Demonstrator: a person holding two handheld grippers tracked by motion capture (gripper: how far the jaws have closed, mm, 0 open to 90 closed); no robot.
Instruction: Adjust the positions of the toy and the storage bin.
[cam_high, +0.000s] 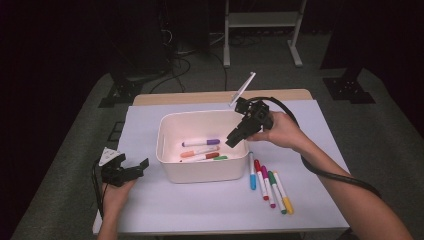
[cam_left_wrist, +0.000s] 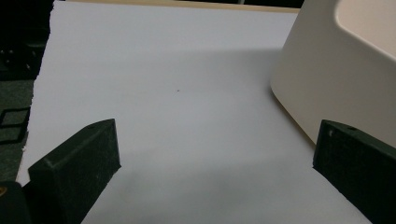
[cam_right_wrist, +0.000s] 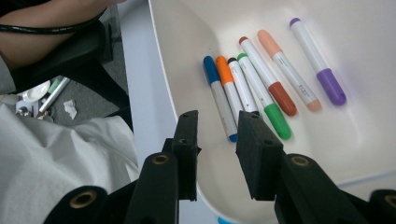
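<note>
Markers lie inside the cream plastic bin (cam_high: 202, 172), a rounded box with smooth walls, in the middle of the pale matte sheet (cam_high: 150, 205) that covers the table. My right gripper (cam_high: 235, 138) hangs over the bin's rim at about 3 o'clock, with its black foam-padded jaws a little apart and nothing between them. Below them, in the right gripper view, six slim white marker barrels rest side by side on the bin floor: blue marker (cam_right_wrist: 219, 95), orange marker (cam_right_wrist: 225, 74), black marker (cam_right_wrist: 240, 84), green marker (cam_right_wrist: 266, 100), brown marker (cam_right_wrist: 271, 79) and purple marker (cam_right_wrist: 320, 63). Five more markers (cam_high: 270, 186) lie on the sheet at 4 o'clock from the bin. My left gripper (cam_high: 131, 170) rests at 9 o'clock, jaws wide open, empty.
</note>
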